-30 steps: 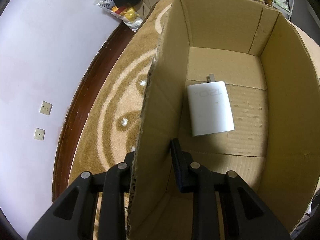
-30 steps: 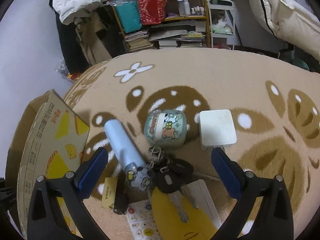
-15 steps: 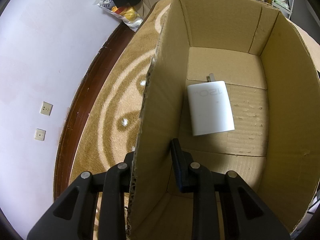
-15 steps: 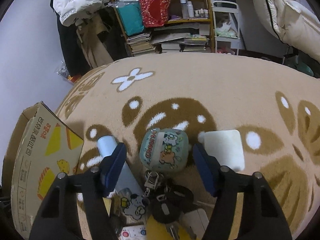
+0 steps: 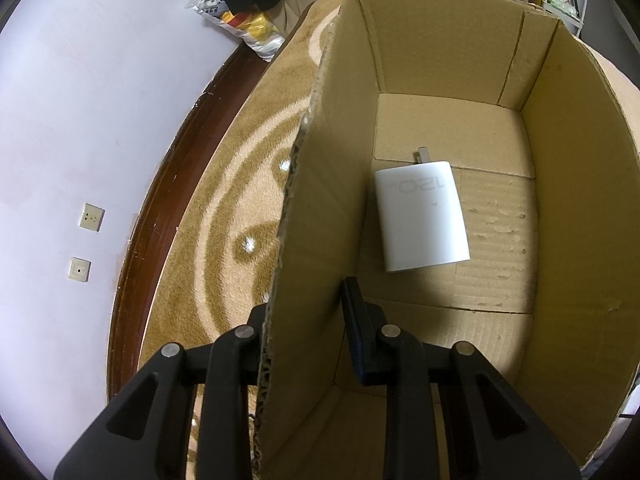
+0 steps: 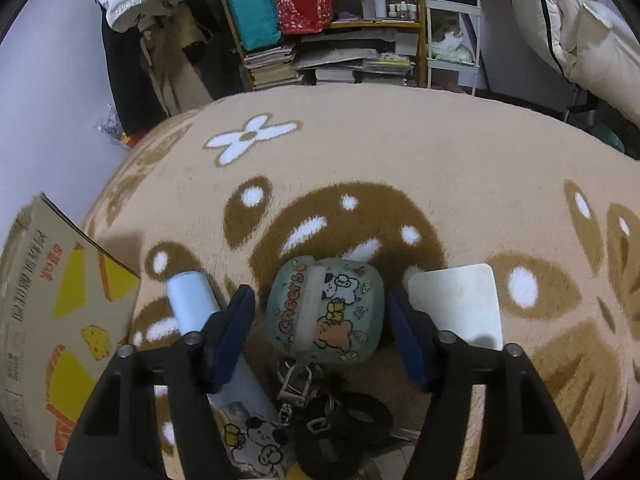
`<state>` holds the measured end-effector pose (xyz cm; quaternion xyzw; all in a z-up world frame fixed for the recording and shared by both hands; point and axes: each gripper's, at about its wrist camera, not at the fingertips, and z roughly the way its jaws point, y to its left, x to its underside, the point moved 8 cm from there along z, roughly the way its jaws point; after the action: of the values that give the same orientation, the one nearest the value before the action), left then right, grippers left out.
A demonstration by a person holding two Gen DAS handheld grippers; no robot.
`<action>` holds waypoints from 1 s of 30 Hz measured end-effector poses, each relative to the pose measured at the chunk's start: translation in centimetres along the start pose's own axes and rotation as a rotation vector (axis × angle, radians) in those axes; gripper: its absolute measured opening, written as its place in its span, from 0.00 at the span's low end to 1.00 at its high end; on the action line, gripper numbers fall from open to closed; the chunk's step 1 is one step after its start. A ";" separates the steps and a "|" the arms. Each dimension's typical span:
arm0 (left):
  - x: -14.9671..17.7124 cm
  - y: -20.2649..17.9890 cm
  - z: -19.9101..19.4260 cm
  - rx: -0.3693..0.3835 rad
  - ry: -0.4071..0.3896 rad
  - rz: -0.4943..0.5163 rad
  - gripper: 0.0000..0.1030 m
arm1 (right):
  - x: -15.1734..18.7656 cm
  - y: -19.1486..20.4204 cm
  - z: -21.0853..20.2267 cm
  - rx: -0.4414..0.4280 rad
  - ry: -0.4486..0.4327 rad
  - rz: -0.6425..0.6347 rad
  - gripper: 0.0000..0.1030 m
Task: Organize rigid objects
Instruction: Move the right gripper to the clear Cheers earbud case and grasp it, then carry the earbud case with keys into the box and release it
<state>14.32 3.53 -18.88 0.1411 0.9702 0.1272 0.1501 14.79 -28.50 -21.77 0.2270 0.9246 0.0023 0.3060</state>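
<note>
Right tongs (image 6: pixel 320 332) closing around earbud case (image 6: pixel 325 310), narrower than before.

Left wrist view looks steeply down along the left tool (image 5: pixel 308 312), right up close on the cardboard box (image 5: pixel 568 208): its near wall fills the middle, the box floor and a white charger (image 5: pixel 420 216) lie just ahead, with carpet (image 5: pixel 224 208) and a wall with sockets off to the left.

Right wrist view sits low over the carpet (image 6: pixel 400 152), angled down past the right tool (image 6: pixel 320 308), close on a cartoon-printed pouch (image 6: pixel 324 308), facing a cluttered bookshelf (image 6: pixel 328 40) far beyond.

Both views share the patterned carpet and the box, seen here from outside at the left edge (image 6: pixel 48 300).
</note>
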 end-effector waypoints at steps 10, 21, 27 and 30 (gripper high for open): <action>-0.1 -0.2 0.2 -0.009 -0.001 0.007 0.24 | 0.0 -0.2 -2.1 0.032 -0.038 -0.013 0.58; 0.0 -0.3 0.3 -0.005 -0.002 0.008 0.24 | -1.6 6.5 -10.3 -0.148 -0.188 -0.083 0.58; 0.1 -0.3 0.3 -0.006 -0.004 0.009 0.24 | -2.3 11.4 -15.0 -0.265 -0.274 -0.138 0.58; 0.2 -0.3 0.3 -0.004 -0.004 0.006 0.24 | -2.1 13.8 -17.3 -0.303 -0.316 -0.191 0.58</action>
<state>14.19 3.36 -19.24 0.1437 0.9693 0.1294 0.1519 12.24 -14.63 -4.51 0.0875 0.8716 0.0766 0.4762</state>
